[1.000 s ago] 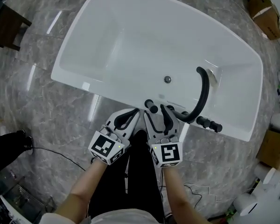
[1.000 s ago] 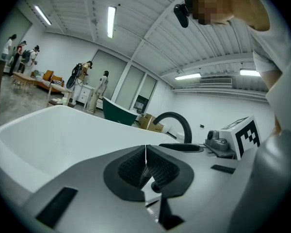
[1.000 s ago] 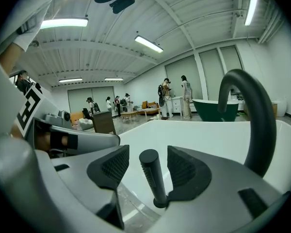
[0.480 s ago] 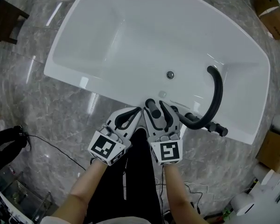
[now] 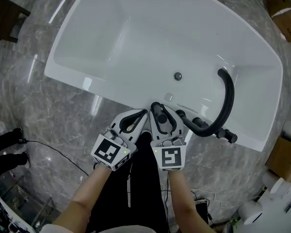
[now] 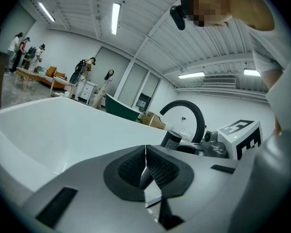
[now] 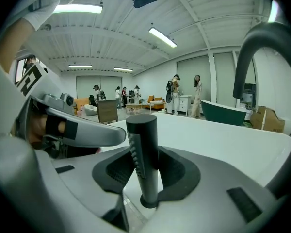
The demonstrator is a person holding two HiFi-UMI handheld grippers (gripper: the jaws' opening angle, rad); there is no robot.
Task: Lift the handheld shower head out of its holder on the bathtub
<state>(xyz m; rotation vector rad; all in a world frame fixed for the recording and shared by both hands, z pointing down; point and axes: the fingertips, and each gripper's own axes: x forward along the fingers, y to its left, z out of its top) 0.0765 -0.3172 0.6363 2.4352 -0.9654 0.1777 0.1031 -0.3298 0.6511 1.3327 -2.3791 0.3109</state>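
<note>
Right gripper (image 5: 159,110): jaws have just been closing, pads now clamped on shower head (image 7: 141,144), which stands upright in its holder (image 7: 146,202) on the bathtub (image 5: 111,89) rim. Left gripper (image 5: 143,114) pinched together, empty. Grasp looks made; lift not yet begun.

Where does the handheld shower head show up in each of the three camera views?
Head view: the handheld shower head is just below centre, upright on the bathtub's near rim.
Left gripper view: right of centre, only its top showing.
Right gripper view: dead centre, upright and large.
Shared landmark: the black arched spout, to its right in all three.
</note>
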